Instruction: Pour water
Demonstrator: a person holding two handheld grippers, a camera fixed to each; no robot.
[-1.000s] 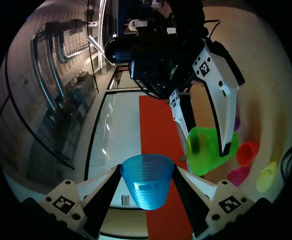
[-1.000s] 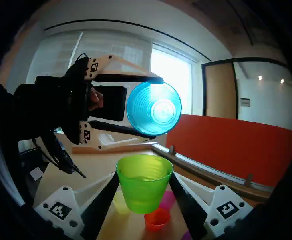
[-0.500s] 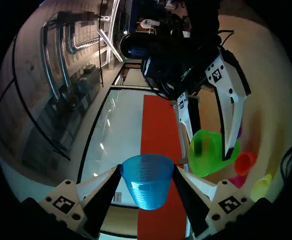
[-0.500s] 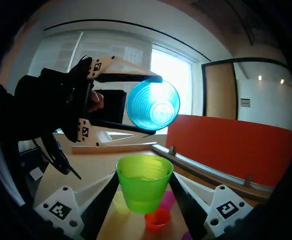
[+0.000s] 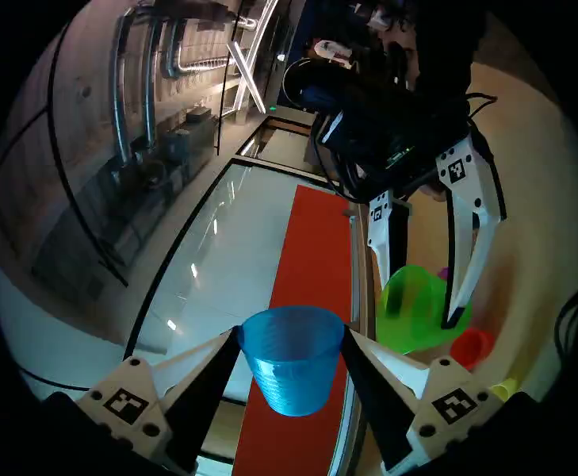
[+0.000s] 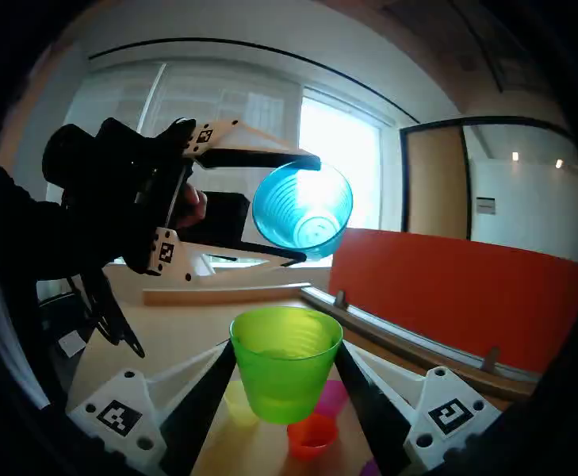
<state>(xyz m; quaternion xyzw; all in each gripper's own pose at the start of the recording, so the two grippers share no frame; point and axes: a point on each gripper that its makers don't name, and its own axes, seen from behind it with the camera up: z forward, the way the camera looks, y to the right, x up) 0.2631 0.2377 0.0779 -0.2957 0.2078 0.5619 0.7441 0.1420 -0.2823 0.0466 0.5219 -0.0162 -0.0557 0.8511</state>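
Two handheld grippers are working a pour above a wooden table [image 6: 174, 333]: the left gripper [image 5: 291, 349] is clamping a blue cup [image 5: 292, 371] between both fingers, and the right gripper [image 6: 286, 353] is pinching a green cup [image 6: 285, 373] the same way, upright and clear of the tabletop. From the right gripper view, the blue cup is hanging tipped on its side, above and just behind the green cup's rim, the two not touching. A small orange cup [image 6: 311, 436], a pink cup [image 6: 334, 394] and a yellow cup [image 6: 239, 402] are standing on the table below the green one, toward the edge running along a red partition [image 6: 463, 301]. Whether water is flowing, or sitting in either cup, is not showing clearly. Doing this step well is likely calling for bringing the blue lip directly over the green mouth, tipping slowly, and holding the green cup level, since a stray stream would be landing among the small cups. Square black-and-white markers [image 6: 118, 416] are riding on both grippers; no brand or legible writing is appearing anywhere.
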